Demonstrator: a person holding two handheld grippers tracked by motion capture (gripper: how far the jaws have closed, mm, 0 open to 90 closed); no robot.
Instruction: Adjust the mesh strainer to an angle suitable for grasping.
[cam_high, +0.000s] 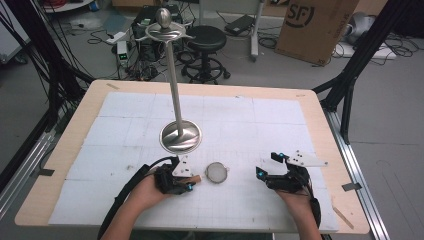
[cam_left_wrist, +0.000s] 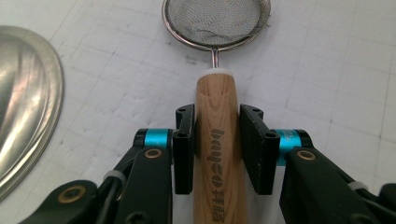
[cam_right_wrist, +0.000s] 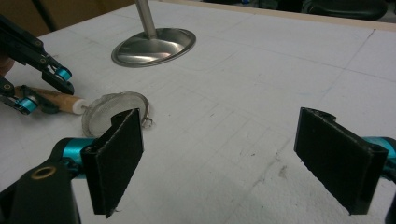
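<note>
Strainer (cam_left_wrist: 217, 21) is lying low and centre on the counter (cam_high: 280, 120), its wooden handle (cam_left_wrist: 218, 140) clamped by the left gripper (cam_left_wrist: 217, 149); light, rigid, likely best held mid-handle. Right gripper (cam_right_wrist: 229, 158) is hovering, jaws apart, lower right.

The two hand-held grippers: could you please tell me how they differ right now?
The left hand-held gripper is shut on the strainer's wooden handle; the right hand-held gripper is wide open and holds nothing. The left sits nearer the metal stand than the right. Both have black jaws and blue fittings.
</note>
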